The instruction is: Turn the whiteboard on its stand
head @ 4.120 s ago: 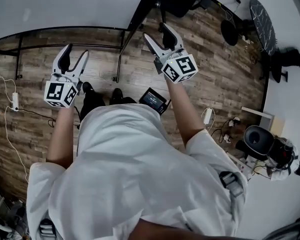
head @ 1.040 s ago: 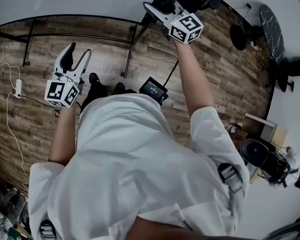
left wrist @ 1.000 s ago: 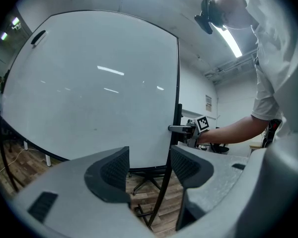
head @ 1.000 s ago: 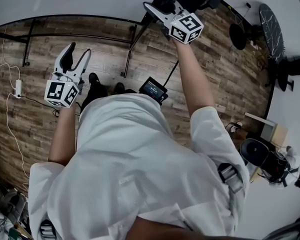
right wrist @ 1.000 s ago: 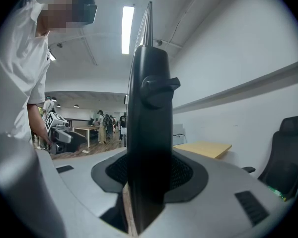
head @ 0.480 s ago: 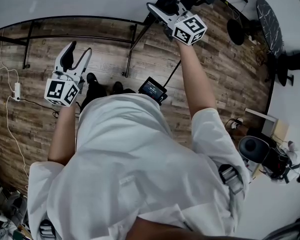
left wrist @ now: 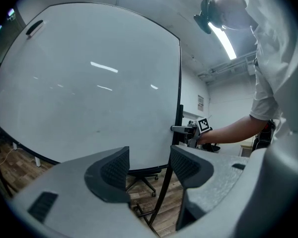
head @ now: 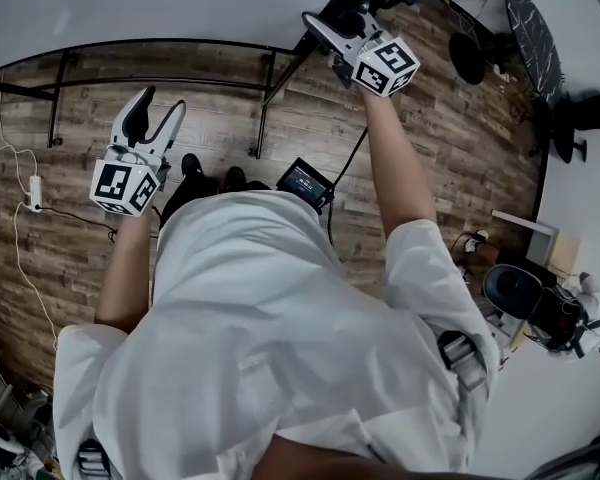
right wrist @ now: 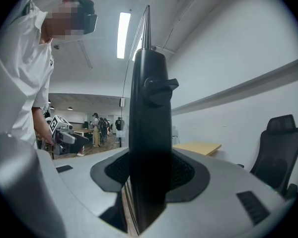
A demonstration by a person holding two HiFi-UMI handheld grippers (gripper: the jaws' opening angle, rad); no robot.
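Observation:
The whiteboard (head: 130, 3) (left wrist: 84, 83) stands upright before me on a black stand (head: 265, 78). In the head view my right gripper (head: 332, 20) reaches out at the top right to the board's right edge. Its jaws are shut on the black side post (right wrist: 148, 108), which fills the gap between the pads (right wrist: 186, 170), below a locking knob (right wrist: 160, 89). My left gripper (head: 160, 103) (left wrist: 149, 165) hangs open and empty in front of the board's face, apart from it. The left gripper view shows the right gripper (left wrist: 187, 131) at that black edge (left wrist: 179, 103).
On the wooden floor by my feet lies a small screen device (head: 305, 181). A cable and a power strip (head: 32, 194) lie at the left. A chair base (head: 475, 60), a dark round table (head: 527, 28) and a black bin (head: 513, 290) stand at the right. Several people (right wrist: 97, 127) stand far off.
Four seconds ago the right gripper hung free over the floor; now it grips the post. Over the last second it moved up and to the right with that edge. The left gripper barely shifted.

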